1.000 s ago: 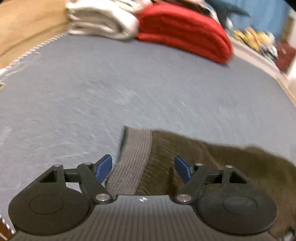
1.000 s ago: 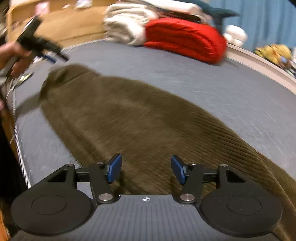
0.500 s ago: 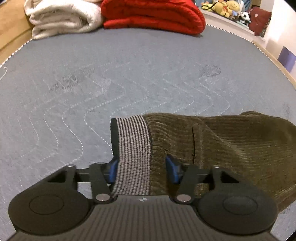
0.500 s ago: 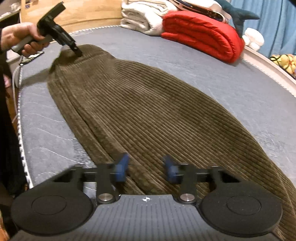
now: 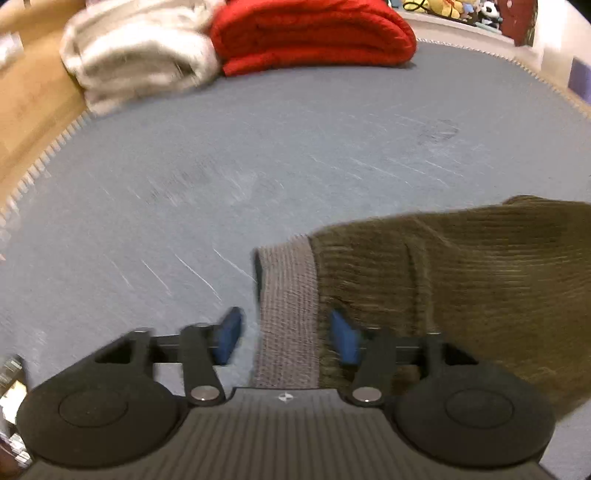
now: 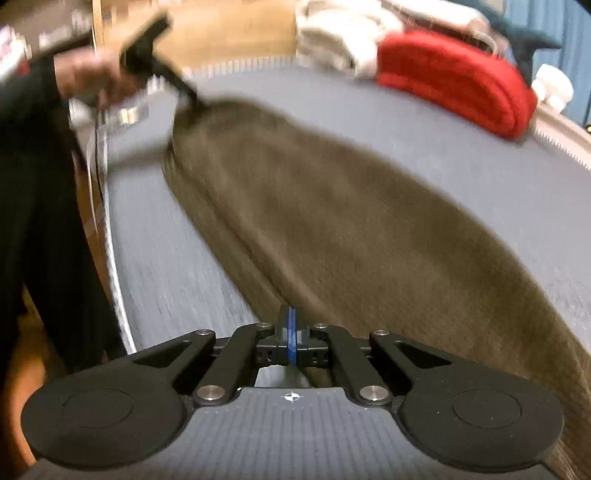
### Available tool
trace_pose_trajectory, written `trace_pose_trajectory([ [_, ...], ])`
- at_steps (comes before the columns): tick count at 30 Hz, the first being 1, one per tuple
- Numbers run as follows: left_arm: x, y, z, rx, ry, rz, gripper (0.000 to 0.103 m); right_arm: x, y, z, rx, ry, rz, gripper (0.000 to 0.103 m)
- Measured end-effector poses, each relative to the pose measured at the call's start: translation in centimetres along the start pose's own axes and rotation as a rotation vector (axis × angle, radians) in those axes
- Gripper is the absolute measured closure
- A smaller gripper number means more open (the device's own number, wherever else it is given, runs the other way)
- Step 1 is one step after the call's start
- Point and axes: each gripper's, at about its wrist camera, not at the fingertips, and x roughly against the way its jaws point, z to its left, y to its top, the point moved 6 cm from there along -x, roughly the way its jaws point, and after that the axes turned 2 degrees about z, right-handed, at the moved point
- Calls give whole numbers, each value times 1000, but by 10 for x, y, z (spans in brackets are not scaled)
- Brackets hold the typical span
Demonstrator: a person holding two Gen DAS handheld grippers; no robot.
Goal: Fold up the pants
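Note:
Olive-brown corduroy pants lie stretched out on a grey-blue mattress. In the left wrist view their grey ribbed waistband lies between the blue pads of my left gripper, whose jaws stand apart around it. In the right wrist view my right gripper has its blue pads pressed together at the near edge of the pants; whether cloth is pinched between them is hidden. The left gripper also shows there at the far end of the pants, held by a hand.
A folded red blanket and a folded white blanket lie at the far end of the mattress. A wooden surface borders the left side. Stuffed toys sit far right. The person's dark sleeve is at left.
My right gripper has gone from open to shut at the near edge of the pants. My left gripper narrowed on the waistband half a second ago and now stands wider. Both views are blurred by motion.

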Motion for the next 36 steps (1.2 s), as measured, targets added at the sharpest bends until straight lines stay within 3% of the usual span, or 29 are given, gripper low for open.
trace_pose_trajectory([
  [3, 23, 15, -5, -13, 89, -143, 26, 17, 9, -15, -87, -20, -97, 101],
  [5, 33, 22, -17, -19, 16, -205, 26, 32, 17, -32, -177, -68, -186, 84],
  [6, 36, 23, -26, -18, -50, -216, 26, 36, 19, -39, -215, -92, -214, 67],
  [7, 36, 23, -33, -19, -100, -214, 26, 37, 19, -43, -238, -112, -226, 58],
  [9, 36, 21, -53, -38, -188, -199, 30, 32, 17, -49, -238, -156, -195, 58],
  [11, 33, 20, -73, -78, -240, -180, 39, 16, 9, -45, -169, -226, -100, 58],
  [14, 25, 11, -103, -128, -334, -129, 62, -15, -13, -29, -54, -237, 79, 62],
  [16, 24, 4, -121, -184, -406, -108, 67, -15, -12, -20, -34, -209, 70, 78],
  [18, 27, -9, -145, -282, -501, -90, 66, -11, -9, -18, -56, -187, 53, 79],
  [22, 43, -32, -186, -475, -609, -124, 66, 5, -5, -21, -51, -149, -10, 72],
  [25, 42, -43, -207, -531, -666, -100, 66, 6, -8, -17, -36, -127, -12, 61],
  [28, 31, -55, -223, -614, -679, -45, 66, -1, -13, -12, -13, -110, 17, 59],
  [30, 23, -67, -231, -660, -648, -11, 66, -4, -15, -11, -7, -105, 27, 59],
  [32, 22, -68, -235, -678, -636, -16, 66, -4, -17, -13, -16, -109, 28, 59],
  [35, 22, -67, -235, -681, -642, -14, 78, -8, -19, -18, -23, -120, 32, 59],
  [36, 25, -67, -235, -692, -643, -18, 88, -11, -19, -19, -26, -117, 32, 61],
])
